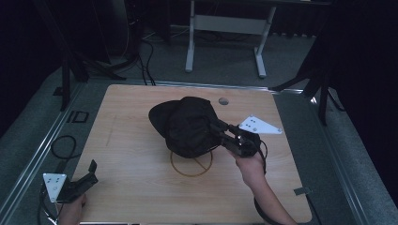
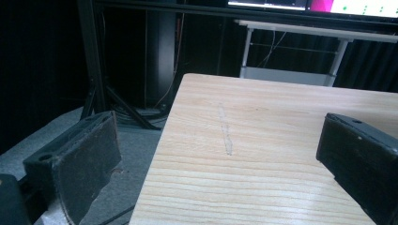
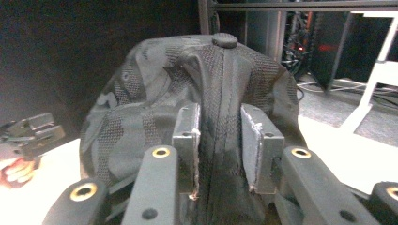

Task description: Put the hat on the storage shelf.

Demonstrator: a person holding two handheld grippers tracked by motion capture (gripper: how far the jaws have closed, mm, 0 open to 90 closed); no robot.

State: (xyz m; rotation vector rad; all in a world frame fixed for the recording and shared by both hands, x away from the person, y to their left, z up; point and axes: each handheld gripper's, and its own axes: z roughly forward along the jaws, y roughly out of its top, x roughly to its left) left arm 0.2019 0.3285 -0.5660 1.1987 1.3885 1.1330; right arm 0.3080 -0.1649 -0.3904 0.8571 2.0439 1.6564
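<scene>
A black cap lies in the middle of the wooden table, its brim pointing to the far left. My right gripper reaches into the cap's right side. In the right gripper view, a raised fold of the cap along a seam stands between the two pads. The jaws are a little apart, so the right gripper is open around the fold. My left gripper rests at the table's near left corner, far from the cap. Its jaws are wide open with nothing in them, so the left gripper is open.
A thin tan ring lies on the table, partly under the cap's near edge. A round cable hole sits near the far edge. Beyond the table stand a white desk frame and dark stands, and cables lie on the floor at the left.
</scene>
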